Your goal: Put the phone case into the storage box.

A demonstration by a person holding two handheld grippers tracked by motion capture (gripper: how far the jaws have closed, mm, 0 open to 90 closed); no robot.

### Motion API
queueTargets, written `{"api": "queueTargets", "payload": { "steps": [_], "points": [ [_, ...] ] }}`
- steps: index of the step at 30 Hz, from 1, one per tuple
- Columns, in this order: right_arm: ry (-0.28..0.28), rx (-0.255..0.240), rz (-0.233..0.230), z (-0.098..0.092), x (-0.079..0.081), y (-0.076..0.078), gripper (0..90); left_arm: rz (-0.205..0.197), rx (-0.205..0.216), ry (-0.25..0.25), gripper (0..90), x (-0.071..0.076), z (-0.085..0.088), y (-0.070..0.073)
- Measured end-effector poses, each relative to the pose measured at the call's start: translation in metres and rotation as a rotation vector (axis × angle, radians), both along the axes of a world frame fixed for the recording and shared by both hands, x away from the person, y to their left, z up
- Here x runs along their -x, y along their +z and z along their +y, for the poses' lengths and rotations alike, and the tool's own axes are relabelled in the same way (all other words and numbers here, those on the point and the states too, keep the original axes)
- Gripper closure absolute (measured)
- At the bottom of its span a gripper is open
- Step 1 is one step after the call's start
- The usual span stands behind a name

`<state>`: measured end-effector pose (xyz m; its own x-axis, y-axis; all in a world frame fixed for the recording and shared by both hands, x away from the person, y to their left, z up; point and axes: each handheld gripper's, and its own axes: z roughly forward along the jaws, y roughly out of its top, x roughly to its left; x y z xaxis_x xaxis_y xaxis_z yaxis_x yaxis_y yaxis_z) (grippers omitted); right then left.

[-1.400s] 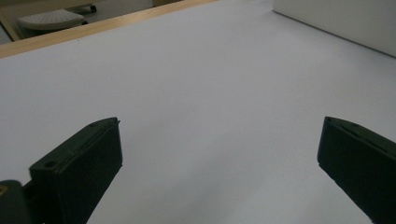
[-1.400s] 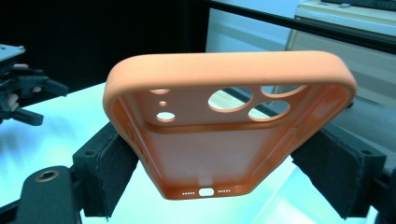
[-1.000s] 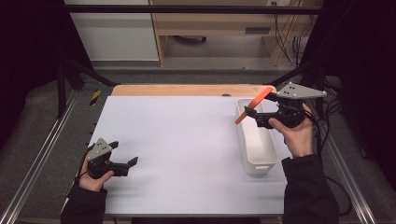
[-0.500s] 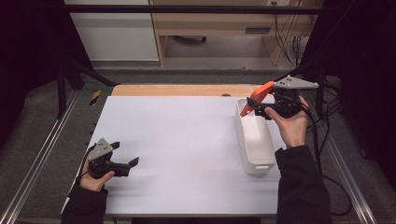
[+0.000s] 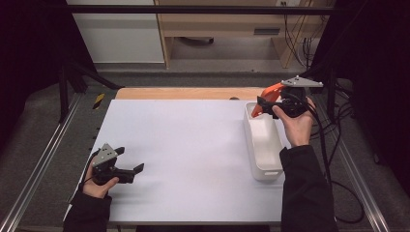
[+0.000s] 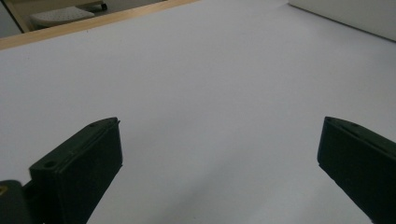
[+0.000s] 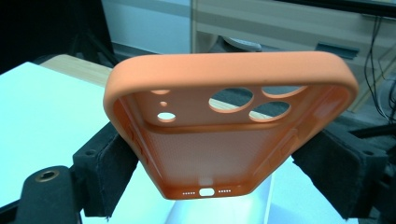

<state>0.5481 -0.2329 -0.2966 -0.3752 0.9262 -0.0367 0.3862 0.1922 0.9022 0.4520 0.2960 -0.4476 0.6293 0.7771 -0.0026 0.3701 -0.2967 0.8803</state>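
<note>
Currently held: orange case (image 7: 224, 126), clamped across its sides by right gripper (image 5: 274, 102).
Position: above bin's (image 5: 265, 145) far end, long axis tilted.
Left gripper (image 5: 126, 170): open, empty, near-left desk corner.

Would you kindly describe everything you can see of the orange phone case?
The orange phone case is an empty, soft-looking shell, probably silicone, with rounded corners, a raised rim and a finely textured inner face. It has two large round camera holes, smaller openings beside them, and a port slot flanked by tiny speaker holes in its near edge. The right gripper clamps it by its long sides. In the high view it is held tilted in the air over the far end of the white bin.
</note>
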Motion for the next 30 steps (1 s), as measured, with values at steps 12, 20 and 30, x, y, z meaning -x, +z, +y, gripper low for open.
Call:
{"api": "queueTargets", "payload": {
  "steps": [12, 20, 30],
  "points": [
    [-0.089, -0.015, 0.032, 0.006, -0.017, -0.012, 15.8, -0.001, -0.008, -0.004, 0.0, 0.000, -0.001, -0.001],
    [-0.141, -0.009, 0.057, 0.009, -0.029, -0.022, 15.7, -0.003, -0.008, -0.003, 0.0, 0.000, -0.001, -0.001],
    [-0.181, 0.009, 0.090, 0.012, -0.042, -0.035, 15.8, -0.002, -0.012, -0.008, 0.0, -0.001, -0.002, -0.001]
  ]
}}
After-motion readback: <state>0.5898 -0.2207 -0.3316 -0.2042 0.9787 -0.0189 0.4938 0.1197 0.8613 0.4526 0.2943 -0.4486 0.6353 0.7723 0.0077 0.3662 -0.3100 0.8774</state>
